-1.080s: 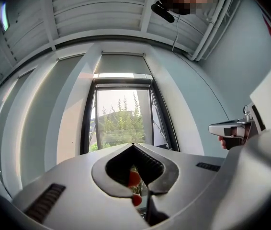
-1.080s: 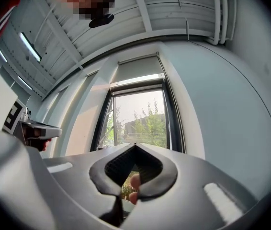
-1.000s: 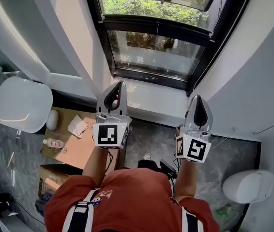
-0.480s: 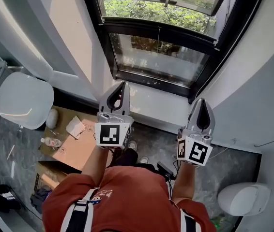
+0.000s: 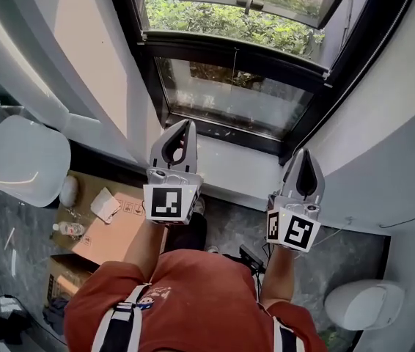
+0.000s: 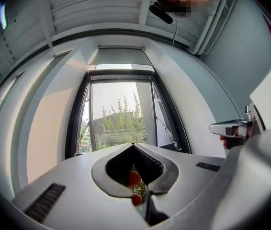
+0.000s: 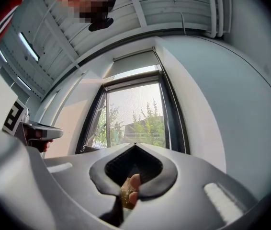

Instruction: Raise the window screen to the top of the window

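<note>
**Head view: both claws closed and empty, short of the window**

Left claw and right claw are held side by side below the window, over the white sill at its foot. Neither touches it. Each gripper view shows its jaws pressed together with nothing between them, tips aimed up at the window.

The window screen reads as a fine mesh spread across the window opening in the right gripper view. It appears to be down rather than gathered at the top of the window, though its lower edge cannot be made out. The lift has therefore not begun.

Likely hazards:
- **No grip.** Claws that reach the screen while shut would only push at it.
- **Torn mesh.** Closed tips driven into the mesh could dent or tear it.
- **Jamming.** One claw lifting ahead of the other would tilt the screen's edge and could bind it in the window frame.
- **Dropping back.** Letting go short of the top of the window might let the screen fall.
</note>
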Demonstrator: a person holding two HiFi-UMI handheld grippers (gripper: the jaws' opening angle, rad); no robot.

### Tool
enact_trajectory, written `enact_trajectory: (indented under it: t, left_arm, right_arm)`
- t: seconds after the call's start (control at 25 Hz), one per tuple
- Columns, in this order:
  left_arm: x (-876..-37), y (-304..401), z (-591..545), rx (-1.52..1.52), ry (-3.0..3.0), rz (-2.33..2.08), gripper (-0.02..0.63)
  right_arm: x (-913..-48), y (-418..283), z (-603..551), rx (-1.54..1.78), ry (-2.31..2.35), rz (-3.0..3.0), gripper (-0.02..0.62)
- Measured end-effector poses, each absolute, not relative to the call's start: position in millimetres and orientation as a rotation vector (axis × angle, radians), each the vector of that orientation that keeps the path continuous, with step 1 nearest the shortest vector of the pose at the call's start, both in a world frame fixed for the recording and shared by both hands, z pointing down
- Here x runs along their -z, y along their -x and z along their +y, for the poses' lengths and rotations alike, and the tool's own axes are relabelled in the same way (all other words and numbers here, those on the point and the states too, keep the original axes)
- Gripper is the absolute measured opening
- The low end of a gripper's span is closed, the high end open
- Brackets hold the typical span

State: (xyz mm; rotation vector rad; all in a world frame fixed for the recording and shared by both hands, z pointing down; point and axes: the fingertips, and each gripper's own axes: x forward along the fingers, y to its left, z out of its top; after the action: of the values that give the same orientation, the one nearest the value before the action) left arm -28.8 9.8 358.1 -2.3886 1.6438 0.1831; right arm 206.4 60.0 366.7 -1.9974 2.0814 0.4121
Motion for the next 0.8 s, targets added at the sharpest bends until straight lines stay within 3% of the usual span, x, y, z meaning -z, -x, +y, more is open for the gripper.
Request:
enact_trajectory:
  t: [0.8]
  left_arm:
    - [-367,58,-184,-0.172,2.462,1.628,0.005]
  right_arm:
    - [-359,-172,-127,-0.455,2.079,2.080,0.009]
